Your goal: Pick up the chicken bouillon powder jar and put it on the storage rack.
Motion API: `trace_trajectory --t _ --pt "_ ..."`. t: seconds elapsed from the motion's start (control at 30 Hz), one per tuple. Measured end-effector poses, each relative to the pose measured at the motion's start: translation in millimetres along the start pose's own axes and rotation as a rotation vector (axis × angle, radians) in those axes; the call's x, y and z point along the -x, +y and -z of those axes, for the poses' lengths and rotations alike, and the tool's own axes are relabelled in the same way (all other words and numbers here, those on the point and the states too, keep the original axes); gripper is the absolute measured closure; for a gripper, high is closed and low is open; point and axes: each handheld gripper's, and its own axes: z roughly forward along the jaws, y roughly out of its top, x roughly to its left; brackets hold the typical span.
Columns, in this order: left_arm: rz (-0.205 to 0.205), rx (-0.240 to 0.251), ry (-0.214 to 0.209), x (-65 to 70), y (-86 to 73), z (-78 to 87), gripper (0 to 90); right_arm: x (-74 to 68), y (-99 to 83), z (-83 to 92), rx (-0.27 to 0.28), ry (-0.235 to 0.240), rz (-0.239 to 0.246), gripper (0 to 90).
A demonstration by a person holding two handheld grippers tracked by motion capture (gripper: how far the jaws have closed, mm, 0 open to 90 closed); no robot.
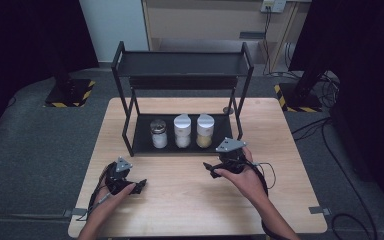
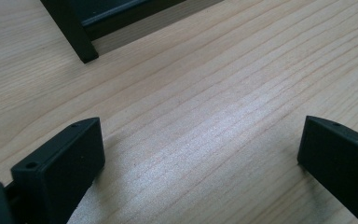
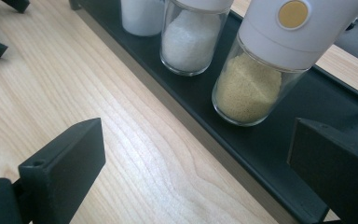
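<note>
Hovering just off the rack's [image 1: 130,80] front right corner, the right gripper [image 3: 196,172] — jaws spread, empty — faces the yellow-filled jar [image 3: 256,70] on the bottom shelf; left gripper [image 2: 200,158] likewise spread over bare table [image 2: 205,93].

Pale wood tabletop [image 1: 190,200] with a black two-tier metal rack [image 1: 180,65] sitting toward the far side. On the rack's bottom shelf [image 1: 142,142] there's a row of three jars: a metal-lidded jar [image 1: 158,133] of white stuff, a white-capped jar [image 1: 182,131] of white powder, and a yellow-powder jar [image 1: 204,131].
</note>
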Motion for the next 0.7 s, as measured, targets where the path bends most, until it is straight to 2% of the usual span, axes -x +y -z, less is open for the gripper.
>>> trace_trajectory --t 0.4,0.7 --pt "0.001 0.000 0.001 0.3 0.0 0.0 0.0 8.3 -18.0 14.3 0.027 0.029 -0.002 3.6" --pt "0.001 0.000 0.002 0.6 0.0 0.1 0.0 12.7 -34.2 24.0 0.023 0.027 -0.037 3.2"
